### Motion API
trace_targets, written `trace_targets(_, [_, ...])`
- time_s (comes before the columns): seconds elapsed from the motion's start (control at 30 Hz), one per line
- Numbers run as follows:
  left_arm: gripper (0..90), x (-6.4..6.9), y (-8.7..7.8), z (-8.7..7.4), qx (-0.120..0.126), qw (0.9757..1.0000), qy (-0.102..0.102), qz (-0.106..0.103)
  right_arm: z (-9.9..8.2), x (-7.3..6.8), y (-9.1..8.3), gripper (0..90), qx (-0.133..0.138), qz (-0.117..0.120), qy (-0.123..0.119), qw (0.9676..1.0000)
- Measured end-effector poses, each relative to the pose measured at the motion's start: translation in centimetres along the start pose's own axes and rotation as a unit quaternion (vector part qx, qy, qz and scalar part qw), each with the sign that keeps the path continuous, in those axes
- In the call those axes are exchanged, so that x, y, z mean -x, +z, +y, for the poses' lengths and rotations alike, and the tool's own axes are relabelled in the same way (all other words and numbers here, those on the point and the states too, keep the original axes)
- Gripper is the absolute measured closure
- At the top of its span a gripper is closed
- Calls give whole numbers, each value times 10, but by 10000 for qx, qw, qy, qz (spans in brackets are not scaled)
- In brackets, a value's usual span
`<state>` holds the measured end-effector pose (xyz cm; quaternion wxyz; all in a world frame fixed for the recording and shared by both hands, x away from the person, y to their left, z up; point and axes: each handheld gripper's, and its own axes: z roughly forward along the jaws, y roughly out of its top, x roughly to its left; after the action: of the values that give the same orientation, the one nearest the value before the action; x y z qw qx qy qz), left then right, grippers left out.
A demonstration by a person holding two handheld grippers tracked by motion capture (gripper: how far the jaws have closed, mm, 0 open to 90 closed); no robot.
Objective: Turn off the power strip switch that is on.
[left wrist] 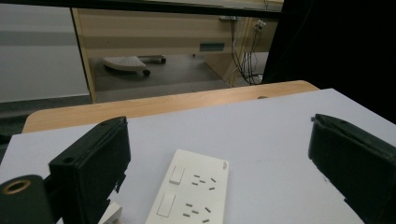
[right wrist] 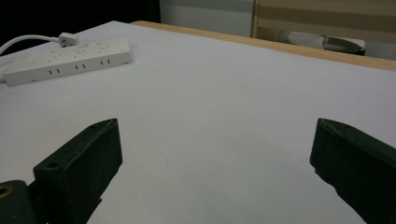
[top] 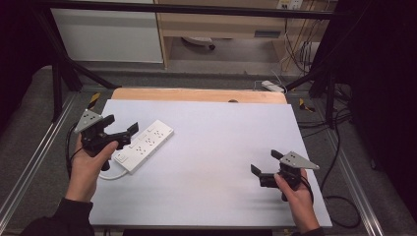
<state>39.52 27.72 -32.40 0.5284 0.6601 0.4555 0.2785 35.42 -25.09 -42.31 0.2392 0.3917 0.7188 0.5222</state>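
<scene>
A white power strip [top: 146, 143] lies slantwise on the left part of the pale table top [top: 216, 147], with its white cable [top: 114, 175] curling off its near end. My left gripper [top: 129, 136] hovers over the strip's near-left part, jaws open and empty. In the left gripper view the power strip [left wrist: 192, 192] runs up between the wide-apart jaws of the left gripper [left wrist: 219, 135]. My right gripper [top: 266, 162] is open above bare table at the right front. Beyond the right gripper [right wrist: 217, 140], the right gripper view has the power strip [right wrist: 70, 60] and its plug [right wrist: 67, 37] far off.
A wooden strip [top: 196, 95] borders the table's far edge. Black frame posts [top: 56, 83] stand at both far corners. A white adapter [top: 273, 86] and cables lie on the floor beyond, before a wooden cabinet [top: 221, 24].
</scene>
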Motion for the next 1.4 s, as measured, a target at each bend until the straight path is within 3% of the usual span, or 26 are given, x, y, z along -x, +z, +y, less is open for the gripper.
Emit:
trace_targets(0.33, [57, -11, 2, -6, 4, 10000, -83, 46, -1, 0, 1, 27, -43, -23, -12, 10000])
trace_targets(0.93, [61, -18, 22, -28, -240, 9996, -138, 82, -2, -1, 2, 30, -88, -18, -24, 10000])
trace_targets(1.4, [68, -27, 36, -39, -421, 9987, -182, 243, -2, 0, 3, 31, -117, -32, -41, 9999])
